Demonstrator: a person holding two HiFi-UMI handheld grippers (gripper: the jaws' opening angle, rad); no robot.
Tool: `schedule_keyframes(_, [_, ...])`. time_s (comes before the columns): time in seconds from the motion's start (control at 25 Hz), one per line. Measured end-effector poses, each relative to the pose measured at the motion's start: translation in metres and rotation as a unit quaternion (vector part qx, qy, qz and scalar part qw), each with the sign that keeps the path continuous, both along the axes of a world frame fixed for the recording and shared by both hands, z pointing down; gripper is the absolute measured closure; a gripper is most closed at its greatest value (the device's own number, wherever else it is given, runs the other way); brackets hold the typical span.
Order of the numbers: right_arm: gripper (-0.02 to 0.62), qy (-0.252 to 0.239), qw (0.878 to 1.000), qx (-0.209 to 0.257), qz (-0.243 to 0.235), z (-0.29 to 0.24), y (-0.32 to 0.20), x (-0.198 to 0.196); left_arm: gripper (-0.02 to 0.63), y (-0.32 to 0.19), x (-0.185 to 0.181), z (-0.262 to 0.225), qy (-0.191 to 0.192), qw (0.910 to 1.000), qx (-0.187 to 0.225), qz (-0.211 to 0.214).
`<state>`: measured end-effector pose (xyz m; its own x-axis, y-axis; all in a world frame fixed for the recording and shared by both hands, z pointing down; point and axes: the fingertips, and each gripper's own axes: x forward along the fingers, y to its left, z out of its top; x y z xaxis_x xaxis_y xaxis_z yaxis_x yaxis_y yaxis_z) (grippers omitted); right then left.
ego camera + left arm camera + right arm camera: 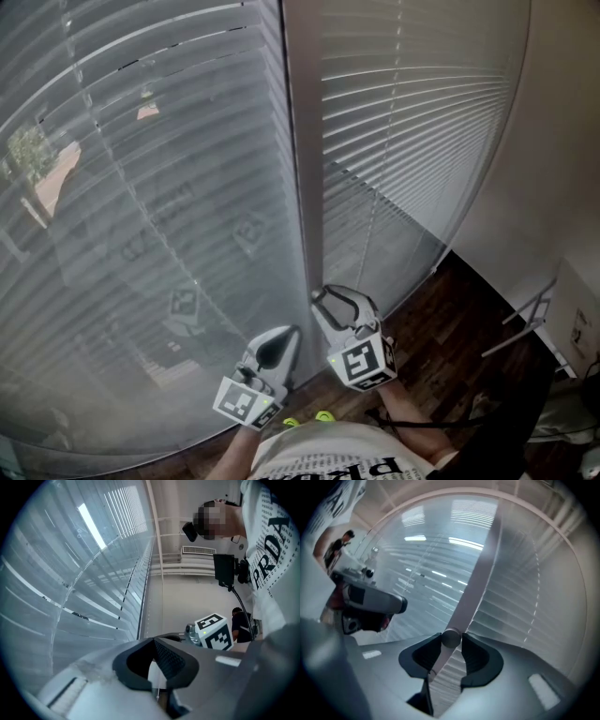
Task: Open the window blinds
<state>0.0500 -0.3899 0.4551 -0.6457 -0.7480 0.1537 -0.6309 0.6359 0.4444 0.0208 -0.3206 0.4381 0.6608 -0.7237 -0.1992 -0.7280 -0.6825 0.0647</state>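
Right gripper (323,298) fingers are clamped on the tilt wand (451,638), just beside the blinds (412,122); left gripper (153,645) fingers are pressed together. The wand is best twisted steadily, not pulled, with a firm grip so it cannot slip.

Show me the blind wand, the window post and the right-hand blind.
blind wand (451,638): right gripper view, rounded part pinched between the jaws.
window post (305,141): head view, its upper stretch.
right-hand blind (422,122): head view, middle of its slats.
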Motion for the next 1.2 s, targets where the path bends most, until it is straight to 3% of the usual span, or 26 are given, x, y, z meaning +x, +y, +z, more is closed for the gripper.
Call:
schedule_keyframes(0.24, [0.456,0.160,0.981,0.107,-0.008,0.0037,0.0029,0.0004,0.615,-0.0007,0.0028,-0.0017,0.000,1.0000,0.003,0.002])
schedule_keyframes(0.4, [0.457,0.204,0.968,0.144,-0.013,0.0054,0.0043,-0.0033,0.615,-0.0004,0.0038,-0.0018,0.001,1.0000,0.003,0.001])
schedule_keyframes(0.72, [0.471,0.211,0.964,0.160,-0.015,0.0042,0.0004,-0.0060,0.615,-0.0013,0.0028,-0.0018,0.002,1.0000,0.004,-0.004])
schedule_keyframes(1.0, [0.471,0.195,0.968,0.156,-0.013,0.0041,-0.0001,-0.0059,0.614,-0.0025,0.0016,0.0000,0.004,1.0000,0.002,-0.007])
schedule_keyframes(1.2, [0.469,0.162,0.977,0.135,-0.010,0.0030,0.0001,-0.0052,0.615,-0.0019,0.0020,-0.0012,0.005,1.0000,0.002,-0.008])
